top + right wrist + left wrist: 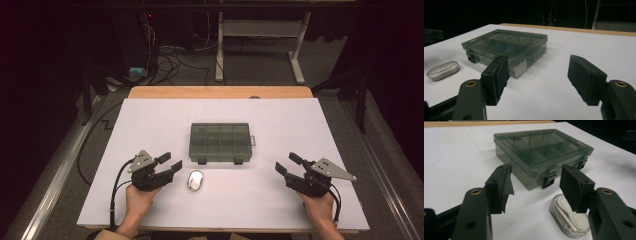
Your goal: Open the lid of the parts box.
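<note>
Here, on the white tabletop (150,120), a smoky transparent compartment box (220,142) sits with its lid shut and its two dark latches facing the person. Just in front of it, a little to the left of its middle and apart from it, lies a small oval clear case (195,180) with a white insert. The left gripper (169,165) is held in the person's left hand (137,197) low over the tabletop, just beside the oval case on its left, its jaws pointing toward the case and the box's near left corner. In the left gripper view the jaws stand spread with nothing pinched between them; the oval case (570,217) lies on the tabletop under the right-hand jaw, partly hidden by it, and the box (541,155) rises just beyond, one latch showing between the two pads. The right gripper (286,165) is held in the right hand (320,205) well to the right of the box, aimed back toward it. Its jaws too are spread and bare, and in the right gripper view the box (506,47) lies beyond the left-hand jaw, with the oval case (442,70) farther off at the left edge.
</note>
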`<state>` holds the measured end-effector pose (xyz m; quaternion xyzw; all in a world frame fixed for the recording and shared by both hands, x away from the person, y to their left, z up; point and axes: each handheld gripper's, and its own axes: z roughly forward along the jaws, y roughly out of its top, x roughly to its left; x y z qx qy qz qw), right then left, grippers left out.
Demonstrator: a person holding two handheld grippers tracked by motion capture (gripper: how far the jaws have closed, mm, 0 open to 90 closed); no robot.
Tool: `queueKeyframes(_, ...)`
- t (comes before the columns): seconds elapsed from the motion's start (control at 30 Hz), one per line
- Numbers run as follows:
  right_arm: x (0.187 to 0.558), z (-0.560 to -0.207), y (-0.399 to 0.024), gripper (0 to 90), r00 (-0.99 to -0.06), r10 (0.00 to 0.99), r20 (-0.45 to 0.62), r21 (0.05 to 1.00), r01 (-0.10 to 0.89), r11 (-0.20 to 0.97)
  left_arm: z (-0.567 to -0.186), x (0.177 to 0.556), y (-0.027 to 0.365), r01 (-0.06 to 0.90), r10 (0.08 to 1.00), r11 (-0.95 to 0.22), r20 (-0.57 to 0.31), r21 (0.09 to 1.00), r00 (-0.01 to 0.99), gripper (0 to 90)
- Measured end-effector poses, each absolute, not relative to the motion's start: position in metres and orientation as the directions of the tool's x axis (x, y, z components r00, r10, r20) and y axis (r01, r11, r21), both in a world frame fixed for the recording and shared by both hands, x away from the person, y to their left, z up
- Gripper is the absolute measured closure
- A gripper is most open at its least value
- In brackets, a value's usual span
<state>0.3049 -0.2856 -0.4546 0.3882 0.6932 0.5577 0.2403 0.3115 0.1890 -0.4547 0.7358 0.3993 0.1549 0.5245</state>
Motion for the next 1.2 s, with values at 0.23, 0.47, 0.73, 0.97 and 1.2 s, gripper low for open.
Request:
queueKeyframes(0.23,0.312,-0.452,-0.278,38.0,-0.596,0.796,0.109,0.945,0.309,0.102,-0.451,0.314,0.184,0.434,0.748,-0.162,-0.177,0.886,0.64,44.7)
queueKeyframes(0.47,0.322,-0.446,-0.276,46.3,-0.609,0.781,0.138,0.908,0.393,0.145,-0.446,0.321,0.183,0.505,0.751,-0.206,-0.195,0.838,0.63,50.6)
queueKeyframes(0.73,0.332,-0.435,-0.276,59.6,-0.638,0.754,0.154,0.848,0.477,0.23,-0.438,0.331,0.179,0.552,0.761,-0.297,-0.157,0.779,0.63,56.8)
queueKeyframes(0.97,0.345,-0.427,-0.265,72.8,-0.67,0.732,0.124,0.791,0.512,0.335,-0.432,0.34,0.176,0.579,0.774,-0.361,-0.111,0.731,0.623,65.2)
queueKeyframes(1.2,0.359,-0.425,-0.248,82.3,-0.699,0.709,0.089,0.722,0.536,0.438,-0.43,0.351,0.17,0.612,0.765,-0.403,-0.116,0.681,0.633,73.0)
